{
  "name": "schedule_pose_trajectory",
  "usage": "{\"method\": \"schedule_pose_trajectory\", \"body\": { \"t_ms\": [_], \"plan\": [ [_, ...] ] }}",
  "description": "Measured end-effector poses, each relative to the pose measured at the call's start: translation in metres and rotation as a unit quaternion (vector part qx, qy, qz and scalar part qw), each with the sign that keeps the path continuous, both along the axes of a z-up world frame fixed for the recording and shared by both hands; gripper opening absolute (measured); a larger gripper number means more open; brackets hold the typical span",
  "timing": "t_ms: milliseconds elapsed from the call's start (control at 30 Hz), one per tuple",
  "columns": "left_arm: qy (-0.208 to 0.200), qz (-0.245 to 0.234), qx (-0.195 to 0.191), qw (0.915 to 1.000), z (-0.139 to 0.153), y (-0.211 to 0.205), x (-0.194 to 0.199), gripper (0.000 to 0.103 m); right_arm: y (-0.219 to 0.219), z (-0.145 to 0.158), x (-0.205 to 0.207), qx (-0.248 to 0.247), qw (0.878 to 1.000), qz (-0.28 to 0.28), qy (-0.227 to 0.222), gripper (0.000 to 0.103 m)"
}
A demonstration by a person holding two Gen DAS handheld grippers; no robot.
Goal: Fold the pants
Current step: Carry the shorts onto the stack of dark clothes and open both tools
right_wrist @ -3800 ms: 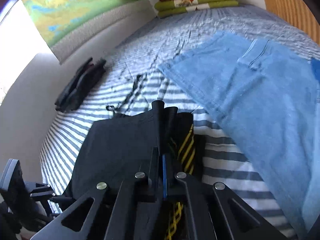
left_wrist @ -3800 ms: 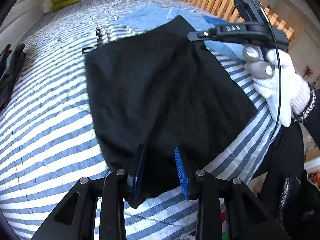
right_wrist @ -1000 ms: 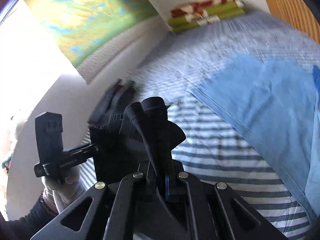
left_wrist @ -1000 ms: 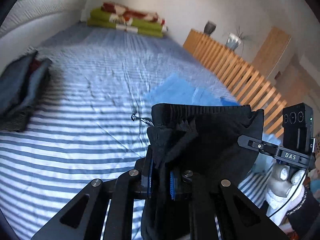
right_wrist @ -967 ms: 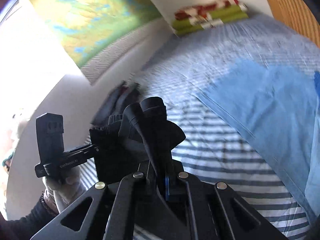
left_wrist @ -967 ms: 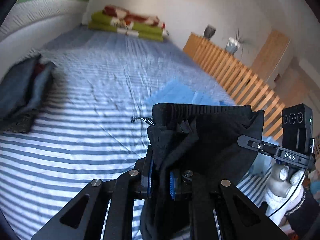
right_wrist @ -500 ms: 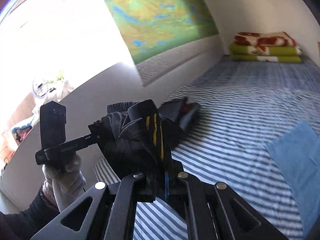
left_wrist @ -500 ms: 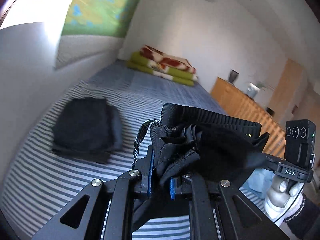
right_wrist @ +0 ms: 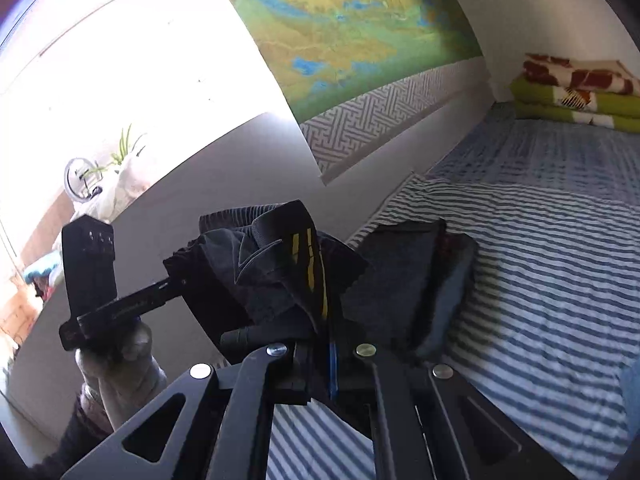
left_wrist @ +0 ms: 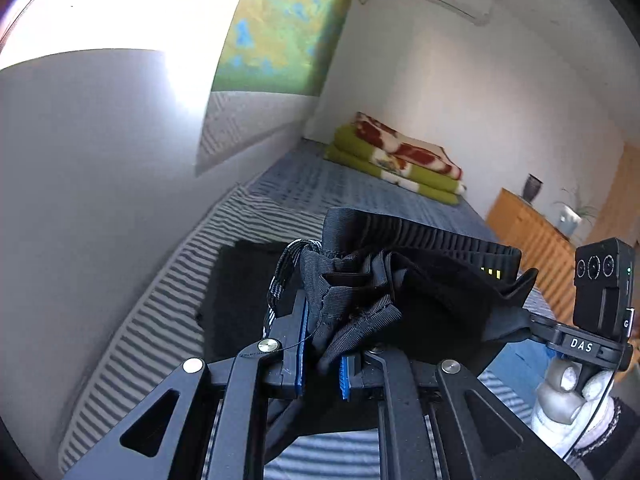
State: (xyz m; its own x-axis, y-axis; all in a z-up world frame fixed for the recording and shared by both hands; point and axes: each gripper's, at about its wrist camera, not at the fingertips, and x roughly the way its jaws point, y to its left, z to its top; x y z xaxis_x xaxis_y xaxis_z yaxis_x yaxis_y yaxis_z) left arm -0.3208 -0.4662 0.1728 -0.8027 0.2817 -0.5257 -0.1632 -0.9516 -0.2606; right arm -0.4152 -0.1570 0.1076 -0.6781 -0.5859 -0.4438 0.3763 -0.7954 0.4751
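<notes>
The folded black pants (left_wrist: 420, 276) hang in the air between both grippers, above the striped bed (left_wrist: 280, 216). My left gripper (left_wrist: 322, 354) is shut on a bunched corner near the ribbed waistband and drawstring. My right gripper (right_wrist: 320, 354) is shut on the other corner, where yellow stripes (right_wrist: 316, 276) show on the cloth. In the left wrist view the right gripper's body (left_wrist: 600, 312) and a gloved hand (left_wrist: 568, 396) sit at the far right. In the right wrist view the left gripper (right_wrist: 96, 292) and its gloved hand appear at the left.
A pile of dark folded clothes (right_wrist: 420, 276) lies on the bed by the wall, just beyond the pants. Green and red folded blankets (left_wrist: 400, 160) lie at the far end. A wooden rail (left_wrist: 532, 236) runs along the right side. A blue garment (right_wrist: 632, 396) lies at the right edge.
Both grippers have swung left and upward with the pants, away from the blue garment and toward the wall side. The dark pile of clothes now lies just ahead.
</notes>
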Motion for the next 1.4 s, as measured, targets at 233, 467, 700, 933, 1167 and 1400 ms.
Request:
{"method": "schedule_pose_trajectory", "body": {
  "t_ms": [233,467,700,933,1167,1400],
  "plan": [
    [-0.026,0.014,0.001,0.9995,-0.025,-0.037,-0.094,0.012,-0.005,-0.027,-0.100,-0.037,0.998,0.005,-0.046,0.005],
    [-0.068,0.017,-0.023,0.9973,-0.082,-0.045,-0.198,0.012,0.004,-0.072,-0.182,-0.039,0.995,-0.026,-0.088,0.005],
    [-0.104,0.027,-0.046,0.9931,-0.145,-0.037,-0.267,0.014,0.015,-0.121,-0.227,-0.003,0.990,-0.065,-0.128,0.006],
    [-0.140,0.099,-0.081,0.9818,-0.177,-0.050,-0.300,0.037,0.066,-0.128,-0.246,0.041,0.972,-0.186,-0.140,0.028],
    [-0.103,0.058,-0.067,0.9907,-0.158,-0.047,-0.262,0.042,0.003,-0.105,-0.201,0.096,0.993,-0.056,-0.042,0.028],
    [-0.149,0.043,-0.120,0.9806,-0.183,-0.019,-0.226,0.042,-0.035,-0.131,-0.190,0.219,0.971,-0.074,-0.060,0.029]
  ]
}}
